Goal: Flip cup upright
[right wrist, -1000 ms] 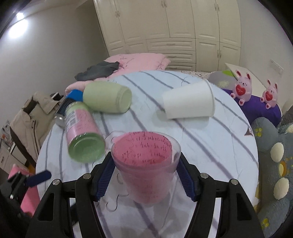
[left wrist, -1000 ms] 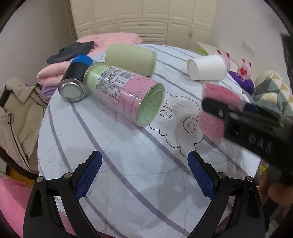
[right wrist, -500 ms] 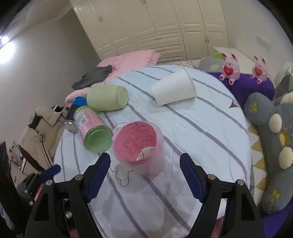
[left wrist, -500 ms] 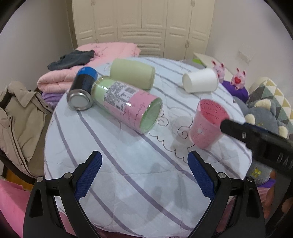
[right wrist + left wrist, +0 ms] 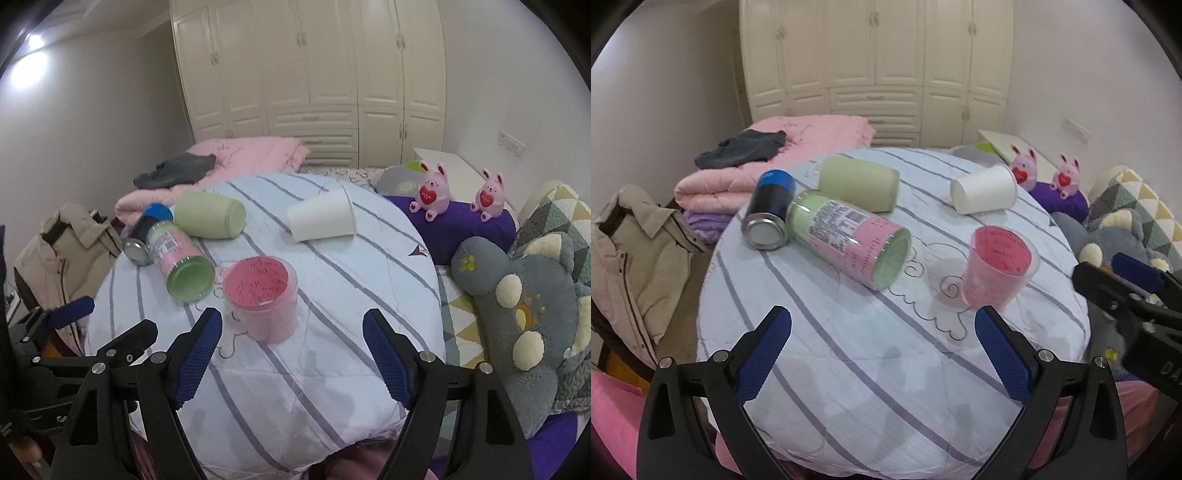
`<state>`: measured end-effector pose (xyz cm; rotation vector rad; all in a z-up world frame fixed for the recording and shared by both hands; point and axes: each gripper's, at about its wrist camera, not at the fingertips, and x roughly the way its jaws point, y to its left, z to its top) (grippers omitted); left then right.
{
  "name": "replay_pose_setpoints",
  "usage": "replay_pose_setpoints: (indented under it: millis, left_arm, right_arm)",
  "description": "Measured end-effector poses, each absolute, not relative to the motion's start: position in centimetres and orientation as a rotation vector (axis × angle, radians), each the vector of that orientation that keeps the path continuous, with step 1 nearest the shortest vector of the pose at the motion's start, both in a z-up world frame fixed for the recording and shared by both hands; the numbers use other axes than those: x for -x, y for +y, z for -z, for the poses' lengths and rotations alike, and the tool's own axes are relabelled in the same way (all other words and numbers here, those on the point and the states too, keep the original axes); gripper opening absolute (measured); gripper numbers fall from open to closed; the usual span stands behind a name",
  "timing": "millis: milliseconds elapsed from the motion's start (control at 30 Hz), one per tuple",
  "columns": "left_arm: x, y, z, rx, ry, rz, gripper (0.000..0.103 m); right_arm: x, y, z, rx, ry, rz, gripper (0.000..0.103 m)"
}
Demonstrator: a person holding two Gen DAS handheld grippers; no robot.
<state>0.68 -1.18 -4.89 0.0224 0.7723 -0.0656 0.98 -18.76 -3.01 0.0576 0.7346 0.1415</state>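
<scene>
Pink cup point(image 5: 260, 295) upright near table point(image 5: 849, 369) edge — right gripper point(image 5: 291, 354) spread, apart.

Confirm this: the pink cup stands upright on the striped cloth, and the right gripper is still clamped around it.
Wrong on the grip. The pink cup does stand upright on the striped cloth, but the right gripper is open, pulled back, its fingers clear of the cup. The right wrist view shows this.

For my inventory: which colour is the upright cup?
Pink inside clear plastic, the upright cup shows best in the right wrist view.
</scene>
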Motion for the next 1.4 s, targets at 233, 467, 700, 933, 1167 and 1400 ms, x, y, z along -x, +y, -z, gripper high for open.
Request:
replay_pose_setpoints:
  millis: [233, 467, 700, 933, 1167, 1400]
  left_arm:
    - [-0.4, -1.0, 4.2, -0.042, 0.713, 0.011, 0.102]
    - [-0.4, -1.4, 3.9, -0.050, 0.697, 0.011, 0.102]
    - [-0.2, -1.5, 3.7, -0.038, 0.678, 0.012, 0.102]
    - [-0.2, -1.5, 3.6, -0.034, 0.672, 0.015, 0.102]
    - [-0.4, -1.7, 3.6, -0.033, 0.667, 0.016, 0.102]
    - [-0.5, -1.7, 3.7, -0.031, 0.668, 0.012, 0.102]
  right_arm:
    - [-0.5, -18.3, 2.8, -0.030, 0.681, -0.114, 0.080]
    - [-0.4, -17.6, 3.0, 0.007, 0.681, -0.110, 0.080]
    - [-0.2, -17.8, 2.9, -0.011, 0.671, -0.116, 0.080]
    - [-0.2, -17.8, 2.9, -0.012, 0.670, -0.116, 0.080]
    - [-0.2, -17.7, 2.9, -0.016, 0.664, -0.116, 0.080]
    - [0.0, -17.5, 2.8, -0.019, 0.656, -0.115, 0.080]
